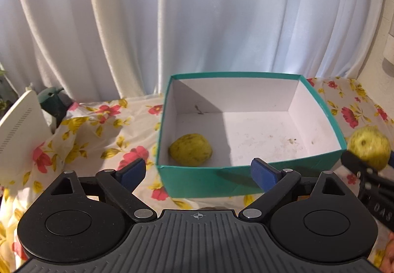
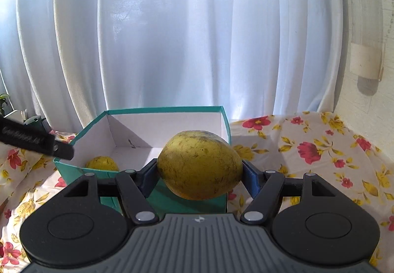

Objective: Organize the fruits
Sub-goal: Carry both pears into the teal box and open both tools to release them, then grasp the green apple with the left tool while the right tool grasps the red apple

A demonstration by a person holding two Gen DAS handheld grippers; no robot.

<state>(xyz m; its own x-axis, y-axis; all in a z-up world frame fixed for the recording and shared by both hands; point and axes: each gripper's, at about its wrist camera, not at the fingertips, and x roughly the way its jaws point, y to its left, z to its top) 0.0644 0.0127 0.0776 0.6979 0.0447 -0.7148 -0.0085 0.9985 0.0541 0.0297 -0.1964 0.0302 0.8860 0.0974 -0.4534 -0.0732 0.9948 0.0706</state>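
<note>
A teal box [image 1: 202, 183] with a white inside stands on the flowered cloth. One yellow-green fruit [image 1: 190, 149] lies in its near left corner; it also shows in the right wrist view [image 2: 102, 163]. My left gripper [image 1: 198, 173] is open and empty just before the box's near wall. My right gripper [image 2: 199, 178] is shut on a second yellow-green fruit [image 2: 200, 168] and holds it above the box's near right corner [image 2: 197, 204]. That fruit shows in the left wrist view [image 1: 370, 147] at the right of the box, with the right gripper's black finger [image 1: 354, 162] on it.
White curtains [image 1: 197, 22] hang behind the table. A white slotted device [image 1: 22, 125] and a dark green object [image 1: 53, 102] stand at the far left. A white wall [image 2: 369, 125] borders the table at the right. The flowered cloth [image 2: 320, 150] covers the table.
</note>
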